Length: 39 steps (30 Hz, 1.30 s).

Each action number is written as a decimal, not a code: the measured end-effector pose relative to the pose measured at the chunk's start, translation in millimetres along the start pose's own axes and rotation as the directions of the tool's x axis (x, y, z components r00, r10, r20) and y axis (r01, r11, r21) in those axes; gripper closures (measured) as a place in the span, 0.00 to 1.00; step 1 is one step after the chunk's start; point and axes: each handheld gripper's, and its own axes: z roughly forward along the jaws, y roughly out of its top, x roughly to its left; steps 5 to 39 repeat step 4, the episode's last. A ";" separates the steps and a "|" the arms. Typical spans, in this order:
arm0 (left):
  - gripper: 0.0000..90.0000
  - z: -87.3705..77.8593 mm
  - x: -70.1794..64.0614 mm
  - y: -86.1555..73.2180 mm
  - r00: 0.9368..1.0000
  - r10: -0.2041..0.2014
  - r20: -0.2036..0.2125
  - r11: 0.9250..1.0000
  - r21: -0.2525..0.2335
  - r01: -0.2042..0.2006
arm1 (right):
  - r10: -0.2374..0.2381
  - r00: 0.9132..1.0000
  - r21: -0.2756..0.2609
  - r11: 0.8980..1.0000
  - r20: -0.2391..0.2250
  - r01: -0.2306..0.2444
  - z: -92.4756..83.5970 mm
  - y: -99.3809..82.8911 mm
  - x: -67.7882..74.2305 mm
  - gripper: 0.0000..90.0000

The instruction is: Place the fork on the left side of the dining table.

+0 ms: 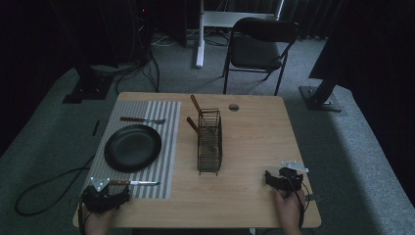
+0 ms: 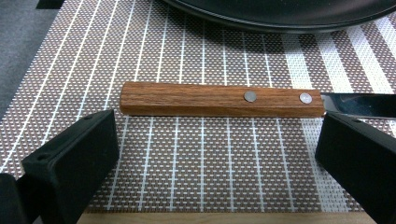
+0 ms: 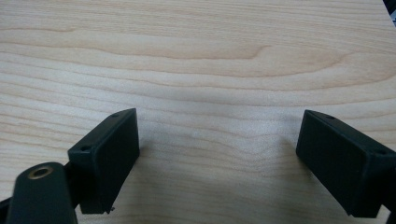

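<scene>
From the high view, the knife [image 1: 133, 183] lies on the striped mat [image 1: 166, 147] near the desk's [image 1: 254, 147] front-left corner, just ahead of the left gripper [image 1: 117, 198]; the right gripper [image 1: 270, 178] rests near the front-right corner.

In the left gripper view, the jaws stand wide before the knife's wooden handle [image 2: 222, 99], beside the plate [image 2: 280, 16]. It looks light, stiff and grippy: take it mid-handle, since the blade [image 2: 359, 105] seems slippery.

In the right gripper view, the jaws stand wide over bare desk.

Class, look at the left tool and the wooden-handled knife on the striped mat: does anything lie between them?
Nothing visible does. The left tool is open, and only bare placemat separates it from the knife.
</scene>
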 end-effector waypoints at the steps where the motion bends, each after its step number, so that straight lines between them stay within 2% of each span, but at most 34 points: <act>1: 0.00 0.0 0.0 0.0 1.000 0.000 0.000 1.000 0.000 0.000 | 0.001 1.000 0.000 1.000 0.000 -0.001 0.0 0.0 0.0 0.14; 39: 0.00 0.0 0.0 0.1 1.000 0.001 0.000 1.000 0.001 -0.001 | 0.000 1.000 0.000 1.000 0.000 0.000 0.0 0.1 -0.1 0.14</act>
